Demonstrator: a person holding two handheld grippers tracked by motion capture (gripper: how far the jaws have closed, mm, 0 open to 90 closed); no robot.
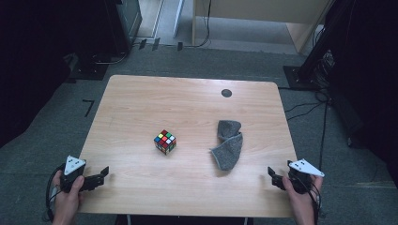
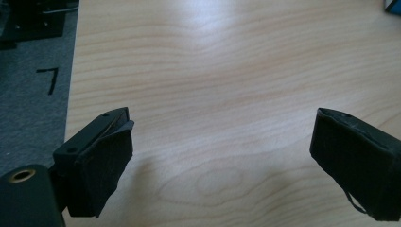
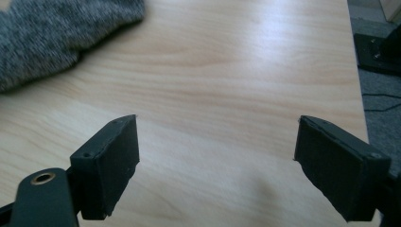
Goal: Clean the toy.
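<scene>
A scrambled colour cube [image 1: 165,142] sits near the middle of the wooden table [image 1: 141,103]. To its right lies a crumpled grey cloth [image 1: 228,143]. My left gripper [image 1: 100,176] is held over the table's front left corner, open, with nothing between its jaws. My right gripper [image 1: 274,177] hovers at the front right corner, also open and empty. In the left gripper view the gripper [image 2: 224,124] spans bare wood, and a corner of the cube [image 2: 392,4] peeks in at the top right. In the right gripper view the gripper [image 3: 217,125] faces bare wood, with the cloth [image 3: 56,28] at the upper left.
A small black round mark [image 1: 226,93] lies near the table's far edge. Grey carpet surrounds the table, with a black tape mark [image 1: 88,107] on the left and cables [image 1: 305,108] on the right. Dark equipment stands [image 1: 309,70] rise at the back.
</scene>
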